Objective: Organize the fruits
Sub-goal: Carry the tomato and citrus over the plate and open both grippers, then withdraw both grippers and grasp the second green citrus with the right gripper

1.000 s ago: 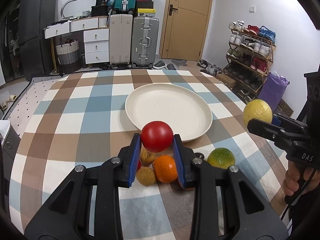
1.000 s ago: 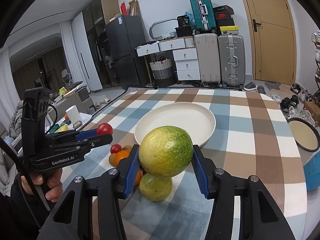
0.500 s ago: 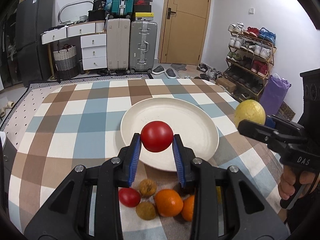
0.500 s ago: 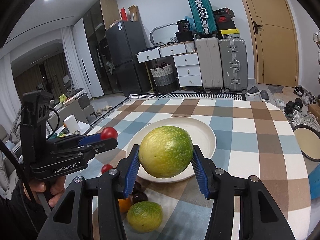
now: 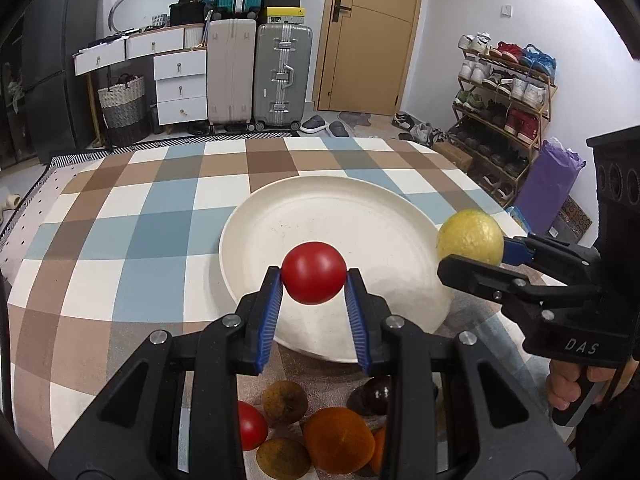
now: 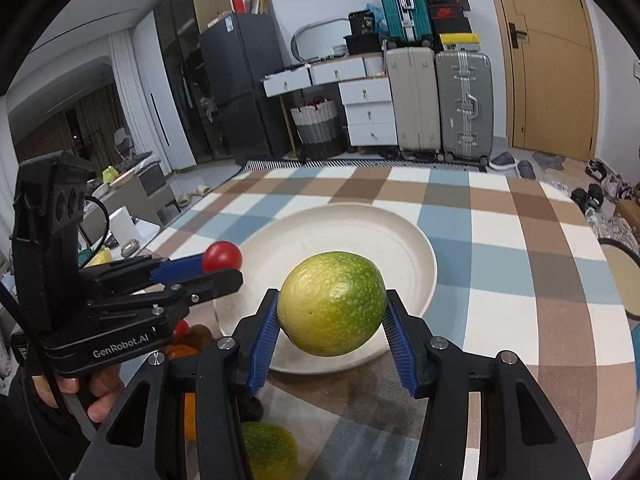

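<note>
My left gripper (image 5: 314, 292) is shut on a red tomato (image 5: 314, 273) and holds it above the near edge of the empty cream plate (image 5: 320, 216). My right gripper (image 6: 331, 322) is shut on a green-yellow citrus fruit (image 6: 331, 303), held above the plate's near rim (image 6: 424, 240). The citrus also shows in the left wrist view (image 5: 470, 237), and the tomato shows in the right wrist view (image 6: 222, 256). Loose fruit lies on the cloth below my grippers: a second tomato (image 5: 250, 426), an orange (image 5: 338, 440), small brown fruits (image 5: 285, 402) and another green citrus (image 6: 270, 450).
The table carries a checked cloth (image 5: 132, 232). Its right edge (image 6: 616, 280) drops to a floor with shoes and a round stool (image 6: 624, 276). Suitcases (image 5: 256, 76), drawers and a door stand beyond the far edge.
Both grippers have risen and moved forward with their fruit, from over the loose pile to over the near part of the plate. The pile now lies below and behind the fingers.
</note>
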